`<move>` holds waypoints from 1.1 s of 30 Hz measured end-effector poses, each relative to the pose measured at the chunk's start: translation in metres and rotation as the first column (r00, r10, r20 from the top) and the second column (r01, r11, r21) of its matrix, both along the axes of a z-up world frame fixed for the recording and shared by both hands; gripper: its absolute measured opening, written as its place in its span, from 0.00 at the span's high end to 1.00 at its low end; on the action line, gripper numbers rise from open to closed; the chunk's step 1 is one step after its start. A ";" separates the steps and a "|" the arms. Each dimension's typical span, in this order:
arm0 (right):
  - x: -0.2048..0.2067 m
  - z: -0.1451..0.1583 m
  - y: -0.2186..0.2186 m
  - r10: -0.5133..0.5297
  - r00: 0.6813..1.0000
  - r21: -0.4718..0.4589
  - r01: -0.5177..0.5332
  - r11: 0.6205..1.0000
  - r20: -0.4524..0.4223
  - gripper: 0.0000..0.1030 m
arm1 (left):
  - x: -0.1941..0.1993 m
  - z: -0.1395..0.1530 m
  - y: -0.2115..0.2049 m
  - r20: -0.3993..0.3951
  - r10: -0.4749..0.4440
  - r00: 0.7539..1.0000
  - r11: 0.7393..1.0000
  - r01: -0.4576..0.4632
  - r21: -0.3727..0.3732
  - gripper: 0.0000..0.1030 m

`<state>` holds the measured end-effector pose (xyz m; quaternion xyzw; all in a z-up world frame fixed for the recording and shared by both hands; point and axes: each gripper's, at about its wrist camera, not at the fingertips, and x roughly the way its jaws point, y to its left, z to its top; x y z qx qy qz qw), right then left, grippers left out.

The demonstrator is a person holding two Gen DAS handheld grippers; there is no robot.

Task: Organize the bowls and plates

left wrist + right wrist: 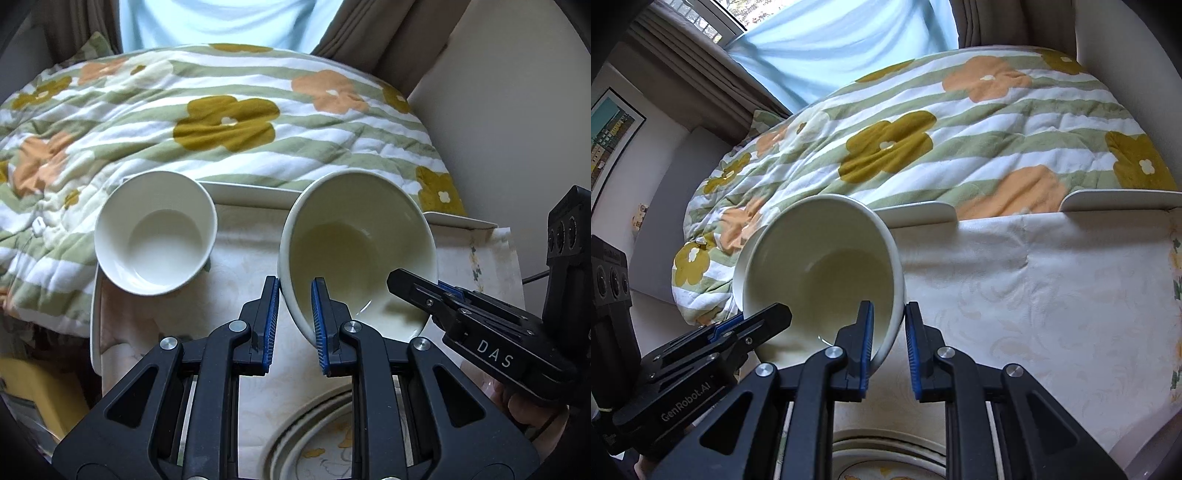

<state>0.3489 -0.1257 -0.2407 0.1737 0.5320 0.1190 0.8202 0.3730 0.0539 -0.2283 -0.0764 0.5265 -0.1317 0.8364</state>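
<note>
A large cream bowl [354, 236] is tilted and lifted over the tray; it also shows in the right wrist view [816, 266]. My left gripper [293, 317] straddles its left rim, one finger inside and one outside, pads close on the wall. My right gripper [888, 343] straddles the opposite rim the same way; it shows in the left wrist view [424, 291]. A smaller white bowl [155, 232] stands upright on the tray's left corner. A plate with a flower print [317, 439] lies below the grippers, partly hidden.
The white tray [251, 192] carries a cream cloth [1052, 295] and rests against a bed with a striped flower quilt [229, 122]. A wall stands at the right, curtains behind the bed.
</note>
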 end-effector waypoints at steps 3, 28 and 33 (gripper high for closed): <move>-0.019 0.020 -0.018 0.000 0.999 0.003 0.000 1.000 0.039 0.85 | -0.021 0.022 -0.018 0.040 -0.008 0.999 1.000 0.008 0.000 0.85; -0.195 0.026 -0.222 -0.044 0.999 -0.067 0.045 0.997 0.024 0.85 | -0.187 0.006 -0.246 -0.038 -0.116 0.992 0.993 0.115 -0.022 0.85; -0.201 -0.004 -0.240 -0.065 0.997 -0.062 0.063 0.996 -0.032 0.85 | -0.187 -0.022 -0.269 -0.099 -0.164 0.982 0.985 0.168 0.037 0.85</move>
